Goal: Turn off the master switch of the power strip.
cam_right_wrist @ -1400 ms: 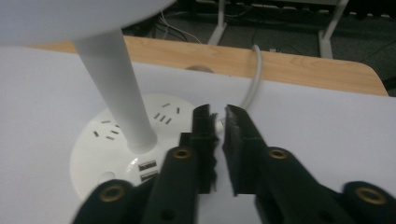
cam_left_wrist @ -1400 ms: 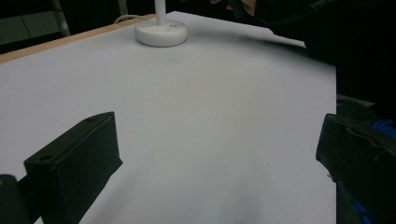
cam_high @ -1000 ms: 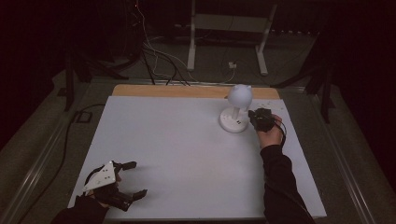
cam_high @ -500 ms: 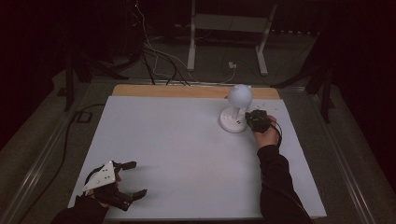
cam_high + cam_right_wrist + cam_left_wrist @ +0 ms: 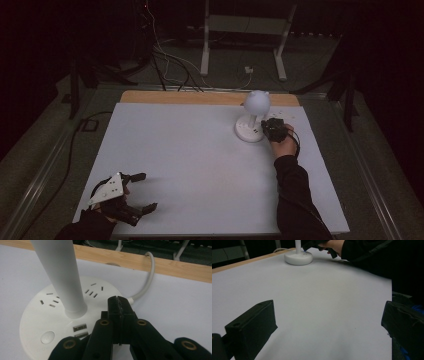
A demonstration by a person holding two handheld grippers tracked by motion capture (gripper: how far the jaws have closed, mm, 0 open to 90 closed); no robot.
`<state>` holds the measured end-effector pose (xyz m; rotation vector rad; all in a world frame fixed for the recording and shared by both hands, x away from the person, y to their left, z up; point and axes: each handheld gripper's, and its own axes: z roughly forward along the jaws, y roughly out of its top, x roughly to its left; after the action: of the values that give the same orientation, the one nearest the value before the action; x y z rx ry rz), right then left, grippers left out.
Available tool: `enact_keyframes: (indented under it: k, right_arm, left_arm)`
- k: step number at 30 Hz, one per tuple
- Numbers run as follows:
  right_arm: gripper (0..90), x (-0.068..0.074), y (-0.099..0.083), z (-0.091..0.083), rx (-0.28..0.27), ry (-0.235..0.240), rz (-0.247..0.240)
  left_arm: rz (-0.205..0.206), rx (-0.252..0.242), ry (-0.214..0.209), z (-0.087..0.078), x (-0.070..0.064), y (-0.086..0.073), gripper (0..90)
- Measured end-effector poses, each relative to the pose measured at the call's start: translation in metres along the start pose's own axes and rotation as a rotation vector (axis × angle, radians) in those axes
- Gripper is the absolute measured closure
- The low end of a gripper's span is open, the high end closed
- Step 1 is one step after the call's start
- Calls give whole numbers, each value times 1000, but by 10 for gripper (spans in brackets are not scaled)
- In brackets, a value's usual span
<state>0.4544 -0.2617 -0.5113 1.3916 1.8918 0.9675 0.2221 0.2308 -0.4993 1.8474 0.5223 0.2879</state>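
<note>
White sheeting covers the table in the high view, with a strip of bare wood left along the far edge. A white lamp (round base, slim stem, globe head) is seen standing toward the far right of the table. The right gripper is held just beside the base on its right side, the hand behind it and a dark sleeve running back to the near edge. At the near left corner the left gripper is seen resting low over the sheet, well apart from the lamp, its jaws spread wide.

From the left gripper view, two black jaws are seen far apart at the lower corners, with bare white sheet between them and nothing clasped. The lamp base is seen at the far end of the table, and the right gripper is seen beside it, partly cut off by the top edge.

From the right gripper view, the jaws of the right gripper are seen pressed together, nothing held between them, their tips over the near right rim of the base. Socket slots, two USB ports and a round button are seen on the base. A white cable is seen curving from the base to the wooden edge.
</note>
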Motion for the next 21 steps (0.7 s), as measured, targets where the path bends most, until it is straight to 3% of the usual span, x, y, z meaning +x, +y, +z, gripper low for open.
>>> enact_keyframes:
  k: [19,21]
  right_arm:
    - [900,3,-5,2,-19,-11,-2]
    - [900,5,-6,2,-27,-26,-22]
  left_arm:
    - [2,4,0,0,0,0,2]
    - [3,5,-2,1,0,0,2]
